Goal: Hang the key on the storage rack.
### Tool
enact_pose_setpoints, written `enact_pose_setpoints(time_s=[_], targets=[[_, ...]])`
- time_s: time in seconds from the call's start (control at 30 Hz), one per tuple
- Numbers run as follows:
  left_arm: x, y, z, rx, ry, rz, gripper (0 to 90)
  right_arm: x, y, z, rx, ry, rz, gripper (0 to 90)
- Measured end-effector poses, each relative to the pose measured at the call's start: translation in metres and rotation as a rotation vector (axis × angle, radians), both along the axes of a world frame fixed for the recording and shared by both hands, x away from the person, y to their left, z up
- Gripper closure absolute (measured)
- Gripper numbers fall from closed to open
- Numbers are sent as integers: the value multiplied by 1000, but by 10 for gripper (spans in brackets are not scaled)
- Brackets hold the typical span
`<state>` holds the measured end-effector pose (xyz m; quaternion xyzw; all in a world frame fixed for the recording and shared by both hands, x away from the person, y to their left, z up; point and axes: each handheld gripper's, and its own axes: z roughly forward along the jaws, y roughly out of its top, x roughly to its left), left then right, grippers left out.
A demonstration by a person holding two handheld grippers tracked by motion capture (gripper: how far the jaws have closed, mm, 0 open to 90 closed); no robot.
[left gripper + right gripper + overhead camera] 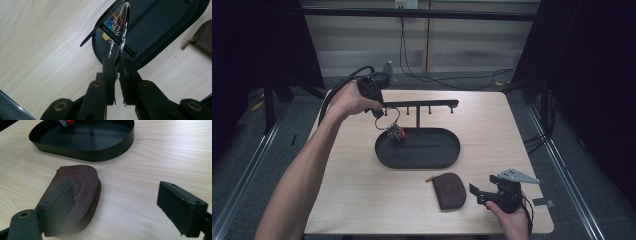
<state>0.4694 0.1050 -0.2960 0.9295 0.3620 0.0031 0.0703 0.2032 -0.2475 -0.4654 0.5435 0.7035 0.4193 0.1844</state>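
Left hand-held gripper (pixel 380 111) sits at about 10 o'clock on the desk (pixel 362 200), by the left end of the rack (pixel 419 104). In the left gripper view, the left hand-held gripper (pixel 115 65) has its jaws nearly together, with the key ring (pixel 124 30) pinched between the tips. I read that as gripping the ring. The ring hangs over the left end of the tray (pixel 160 27), its coloured tags (pixel 395 132) dangling just above the tray floor. I can't tell if the ring is on a rack peg.

Right hand-held gripper (pixel 482 194) is at about 5 o'clock near the desk's front edge, jaws wide apart and nothing between them. In the right gripper view, the right hand-held gripper (pixel 117 202) shows the pouch (pixel 80 187) lying flat just behind its left jaw. I can't tell if they touch.

The pouch (pixel 450 190) is on the desk at 6 o'clock from the tray (pixel 447 155), close but apart.
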Motion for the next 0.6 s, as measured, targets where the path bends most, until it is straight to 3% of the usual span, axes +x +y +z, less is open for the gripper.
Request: enact_pose_setpoints(time_s=[0.27, 0.33, 0.6], targets=[[-9, -1, 7, -40, -6, 2, 784, 0, -1, 0, -3, -2, -3, 147], [-10, 1, 7, -80, 7, 24, 766, 1, -1, 0, -4, -2, -4, 147], [-9, 17, 5, -165, 23, 81, 685, 3, 0, -1, -4, 5, -8, 147]])
